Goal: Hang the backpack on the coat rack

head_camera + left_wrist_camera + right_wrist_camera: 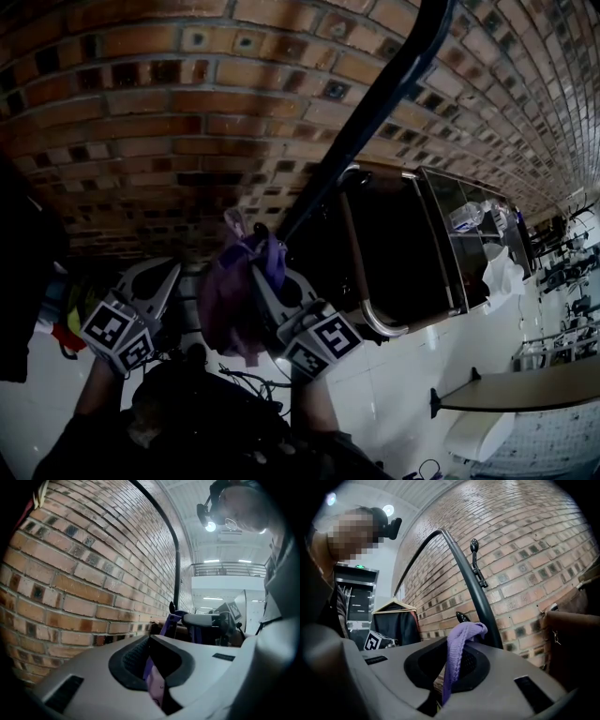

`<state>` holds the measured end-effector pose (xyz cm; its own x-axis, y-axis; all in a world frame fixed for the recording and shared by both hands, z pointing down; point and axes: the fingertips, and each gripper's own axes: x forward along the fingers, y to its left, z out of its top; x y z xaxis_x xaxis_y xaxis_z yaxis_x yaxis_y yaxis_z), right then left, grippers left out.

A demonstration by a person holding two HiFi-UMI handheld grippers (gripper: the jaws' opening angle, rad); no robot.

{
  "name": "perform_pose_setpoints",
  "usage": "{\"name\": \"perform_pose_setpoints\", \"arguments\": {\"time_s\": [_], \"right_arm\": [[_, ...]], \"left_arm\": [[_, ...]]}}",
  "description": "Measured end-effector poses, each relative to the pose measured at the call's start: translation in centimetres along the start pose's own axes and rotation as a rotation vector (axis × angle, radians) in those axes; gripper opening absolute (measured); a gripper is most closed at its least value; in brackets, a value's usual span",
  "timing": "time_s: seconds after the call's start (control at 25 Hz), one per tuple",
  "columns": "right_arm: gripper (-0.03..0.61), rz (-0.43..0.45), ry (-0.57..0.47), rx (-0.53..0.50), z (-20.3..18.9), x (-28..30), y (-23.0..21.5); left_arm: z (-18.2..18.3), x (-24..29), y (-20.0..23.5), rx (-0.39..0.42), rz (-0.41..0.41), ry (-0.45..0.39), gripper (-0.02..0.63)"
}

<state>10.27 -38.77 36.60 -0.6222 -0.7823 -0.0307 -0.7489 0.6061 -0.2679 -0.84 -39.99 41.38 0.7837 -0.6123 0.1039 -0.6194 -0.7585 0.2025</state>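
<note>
Two grippers hold the purple backpack (225, 305). The left gripper (151, 665) is clamped on smooth pinkish-purple fabric, and the right gripper (447, 667) on a ribbed woven strap (461, 637) just beside the coat rack's curved black pole (465, 576). Only the right gripper view shows the pole's knobbed hook (475, 560). Only the head view shows pale floor tiles (412, 375) below the brick wall (141, 112).

The backpack strap (458, 648) in my right hand-held gripper (447, 670) is knitted purple, set against grey jaws with black ribbed pads (468, 663). The wall (169, 112) is red-brown brick with dark joints. The coat rack pole (375, 108) is black, and my marker cubes (323, 342) show black-and-white squares.
</note>
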Motion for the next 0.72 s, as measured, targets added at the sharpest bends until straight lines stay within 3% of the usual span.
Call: {"name": "perform_pose_setpoints", "arguments": {"time_s": [0.6,0.72], "right_arm": [[0.032,-0.013,0.026,-0.023,-2.6,0.3,-0.7],[0.067,-0.018,0.024,-0.049,-3.0,0.4,-0.6]], "left_arm": [[-1.1,-2.2,-1.4,-0.001,0.052,0.034,0.014],[-1.0,-2.2,-1.8,0.011,0.048,0.023,0.014]]}}
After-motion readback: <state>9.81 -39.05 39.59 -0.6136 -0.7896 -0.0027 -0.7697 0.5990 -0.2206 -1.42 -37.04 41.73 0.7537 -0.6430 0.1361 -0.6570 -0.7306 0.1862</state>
